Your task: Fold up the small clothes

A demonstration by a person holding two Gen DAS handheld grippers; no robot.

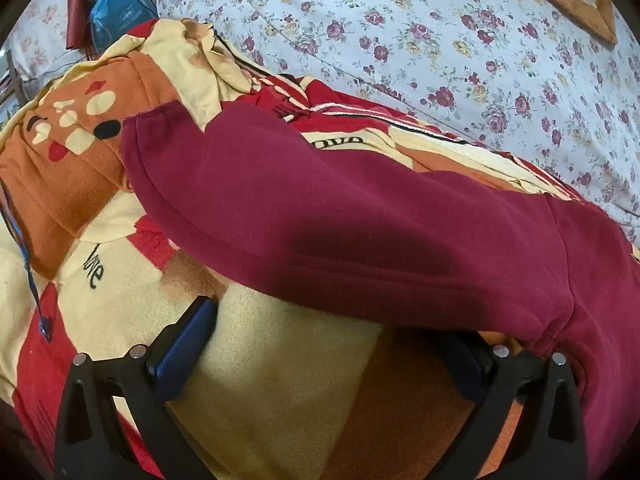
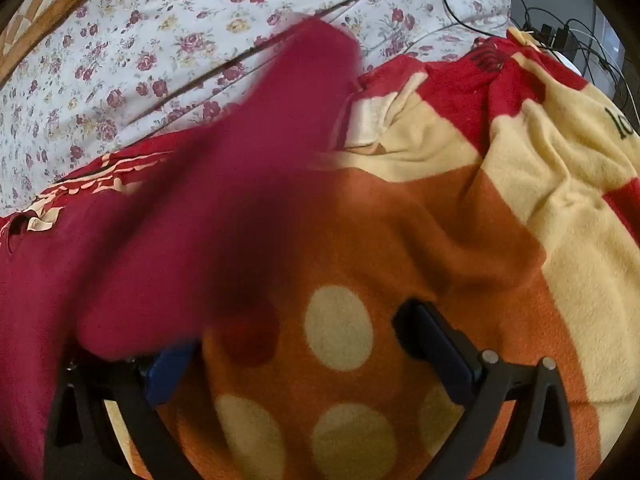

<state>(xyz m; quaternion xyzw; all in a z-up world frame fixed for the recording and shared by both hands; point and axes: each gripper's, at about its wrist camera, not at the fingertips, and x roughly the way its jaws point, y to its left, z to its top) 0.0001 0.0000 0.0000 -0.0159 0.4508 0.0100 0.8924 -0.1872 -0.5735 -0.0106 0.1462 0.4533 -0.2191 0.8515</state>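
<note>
A small maroon fleece garment [image 1: 360, 216] lies across the patterned blanket [image 1: 280, 380], one cuffed limb reaching to the upper left. My left gripper [image 1: 324, 356] is open wide just in front of the garment's near hem, with only blanket between its fingers. The hem overlaps the tip of the right finger [image 1: 468, 368]. In the right wrist view the same garment [image 2: 224, 208] is blurred and runs from the lower left to the upper centre. My right gripper [image 2: 300, 360] is open over the spotted orange blanket [image 2: 360, 420]. Maroon cloth drapes over its left finger [image 2: 168, 372].
A floral bedsheet [image 1: 460, 40] covers the bed behind the blanket. A blue bag [image 1: 116, 4] sits at the far left corner, and a blue cord [image 1: 28, 264] hangs along the left edge. Black cables [image 2: 552, 28] lie at the far right. A brown quilted patch [image 2: 48, 8] is at the back.
</note>
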